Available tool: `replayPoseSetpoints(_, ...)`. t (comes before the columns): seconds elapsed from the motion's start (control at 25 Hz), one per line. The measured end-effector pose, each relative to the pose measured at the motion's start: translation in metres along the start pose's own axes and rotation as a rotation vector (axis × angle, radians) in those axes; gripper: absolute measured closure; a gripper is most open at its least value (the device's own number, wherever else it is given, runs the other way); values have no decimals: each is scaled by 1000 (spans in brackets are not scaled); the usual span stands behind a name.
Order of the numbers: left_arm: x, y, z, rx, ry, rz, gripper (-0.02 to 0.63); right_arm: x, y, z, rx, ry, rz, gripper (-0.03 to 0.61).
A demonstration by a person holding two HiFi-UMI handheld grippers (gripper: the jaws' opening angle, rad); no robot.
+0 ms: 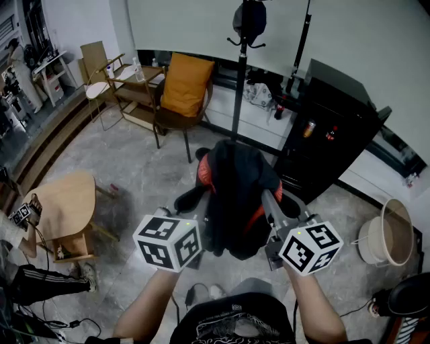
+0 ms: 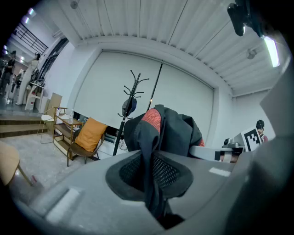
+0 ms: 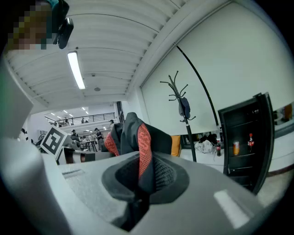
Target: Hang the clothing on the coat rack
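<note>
A dark jacket [image 1: 232,195] with red-orange trim hangs bunched between my two grippers at mid-frame in the head view. My left gripper [image 1: 200,213] is shut on its left side, and the cloth [image 2: 154,174] runs down between the jaws. My right gripper [image 1: 267,201] is shut on the other side, pinching a fold with a red stripe [image 3: 143,156]. The black coat rack [image 1: 240,80] stands straight ahead beyond the jacket. A dark item [image 1: 248,20] hangs on its upper hooks. The rack also shows in the left gripper view [image 2: 133,92] and the right gripper view [image 3: 181,98].
A chair with an orange cushion [image 1: 185,87] and a wooden shelf [image 1: 131,87] stand left of the rack. A black cabinet [image 1: 329,134] stands to its right. A round wooden table [image 1: 64,201] is at the left, a pale basket [image 1: 393,232] at the right.
</note>
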State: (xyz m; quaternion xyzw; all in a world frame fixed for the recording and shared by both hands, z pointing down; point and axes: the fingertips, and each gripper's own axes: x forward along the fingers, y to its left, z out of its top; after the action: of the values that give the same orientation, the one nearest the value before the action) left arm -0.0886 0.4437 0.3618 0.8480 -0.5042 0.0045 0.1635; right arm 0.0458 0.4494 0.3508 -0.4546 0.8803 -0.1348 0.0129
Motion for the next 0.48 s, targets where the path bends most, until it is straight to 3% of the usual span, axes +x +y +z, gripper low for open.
replayPoseSetpoints(0.48, 34, -4, 1, 4, 21, -43, 583, 9, -25, -2, -3, -6, -40, 554)
